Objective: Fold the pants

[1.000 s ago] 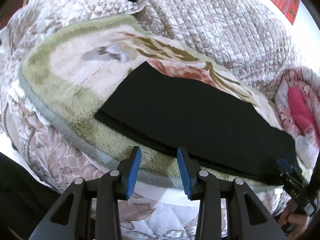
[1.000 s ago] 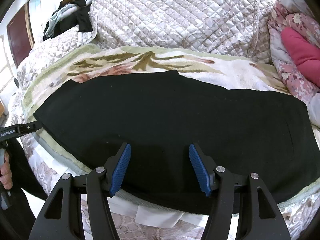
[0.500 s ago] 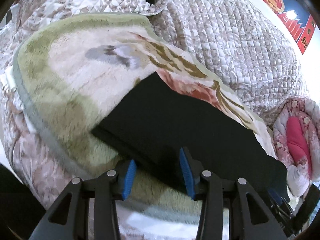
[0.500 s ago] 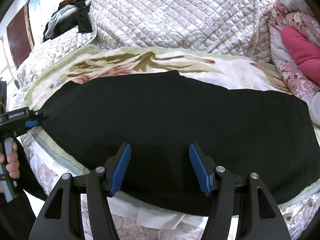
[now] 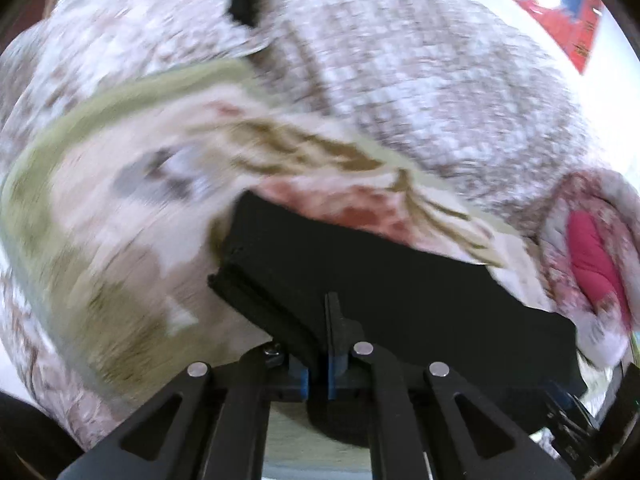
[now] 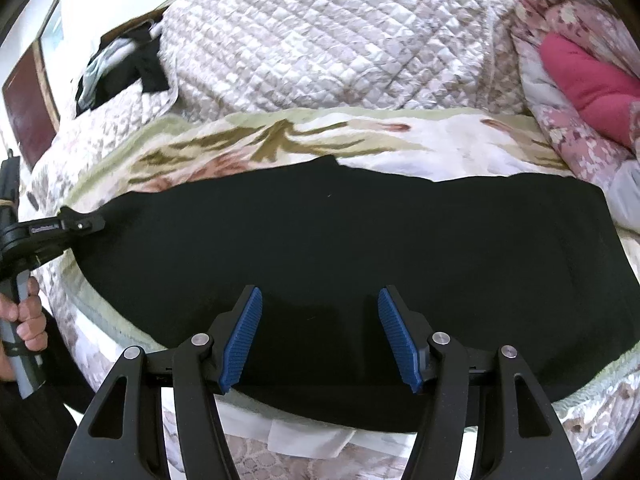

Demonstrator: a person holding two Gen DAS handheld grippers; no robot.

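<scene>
Since the earlier frames the left tool (image 5: 318, 344) has come in from just short of the cloth and pressed its blue pads together on the end of the pants (image 6: 340, 264), so the hem that lay flat a moment ago is now bunched between them, its stacked layers showing as a thick dark edge just ahead of the pads; the left view is smeared, which suggests the tool is on the move. The pants are black and lie lengthwise across the patterned fleece blanket (image 6: 280, 136) on the bed, apparently already doubled leg on leg, which is why the pinched end shows several layers. Taking that end at its edge is sensible, since it lets all the layers be carried over together toward the other end. The right tool (image 6: 320, 336) hovers over the near long edge of the pants around the middle, its pads spread wide and gripping nothing; I judge it is placed there to hold or steady the fold line. In the right view the left tool (image 6: 80, 225) reaches in at the far left end of the cloth, held by the person's left hand (image 6: 26, 316). Behind the blanket rises a quilted coverlet (image 6: 340, 48), with a floral bundle with a pink pillow (image 6: 592, 80) to the right
</scene>
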